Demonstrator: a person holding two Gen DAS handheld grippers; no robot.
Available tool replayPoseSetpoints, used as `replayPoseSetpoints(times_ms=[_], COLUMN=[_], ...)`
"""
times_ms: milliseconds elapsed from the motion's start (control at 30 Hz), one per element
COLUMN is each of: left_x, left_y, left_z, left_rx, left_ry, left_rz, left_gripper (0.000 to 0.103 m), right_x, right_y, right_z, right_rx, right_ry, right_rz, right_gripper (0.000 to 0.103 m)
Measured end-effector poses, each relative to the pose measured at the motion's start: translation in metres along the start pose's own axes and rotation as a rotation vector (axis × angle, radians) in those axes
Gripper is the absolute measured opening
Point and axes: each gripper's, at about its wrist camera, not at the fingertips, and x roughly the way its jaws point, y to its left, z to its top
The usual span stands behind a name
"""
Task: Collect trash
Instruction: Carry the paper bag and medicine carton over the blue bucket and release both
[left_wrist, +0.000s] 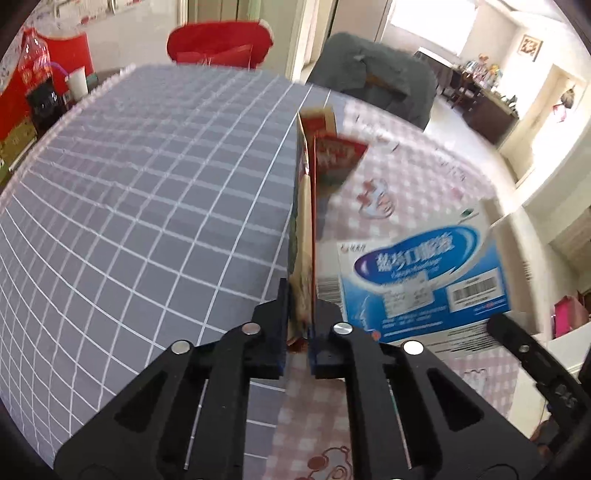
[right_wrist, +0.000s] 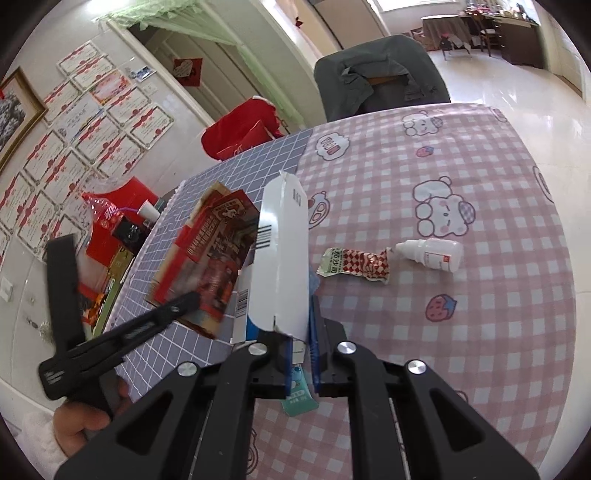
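Left gripper (left_wrist: 300, 334) clamped on a flattened red carton (left_wrist: 308, 236), held edge-on above the table (left_wrist: 147, 206); print blurred, unreadable. Right gripper (right_wrist: 301, 356) pinched shut on a white-and-blue box (right_wrist: 284, 266); its lower edge is hidden between the fingers. Ketchup sachet (right_wrist: 356, 266) and small white bottle (right_wrist: 436, 253) lie on the pink cloth. A teal packet (right_wrist: 299, 395) is partly hidden under the right gripper.

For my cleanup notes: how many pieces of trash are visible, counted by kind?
Flattened cartons, held in the tools: 2, red carton and white-blue carton
Sachets on the table: 2, red-white sachet and teal sachet
Small bottles: 1, white dropper bottle
Total: 5
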Motion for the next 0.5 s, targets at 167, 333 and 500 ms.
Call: replayPoseSetpoints(times_ms=[167, 333, 500], left_x=[-0.034, -0.059, -0.088], left_y=[-0.024, -0.051, -0.088], left_z=[-0.001, -0.006, -0.012], left_rx=[0.049, 0.093, 0.144], left_ry=[-0.077, -0.123, -0.184], left_rz=[-0.049, -0.079, -0.115], left_gripper=[0.006, 0.005, 0.005], right_x=[-0.018, -0.048, -0.090], right_y=[-0.002, -0.012, -0.031], right_z=[-0.001, 0.002, 0.003], right_rx=[0.030, 0.078, 0.115], right_ry=[-0.027, -0.078, -0.145], right_rz=[-0.003, 0.019, 0.021], right_gripper=[0.008, 0.008, 0.008])
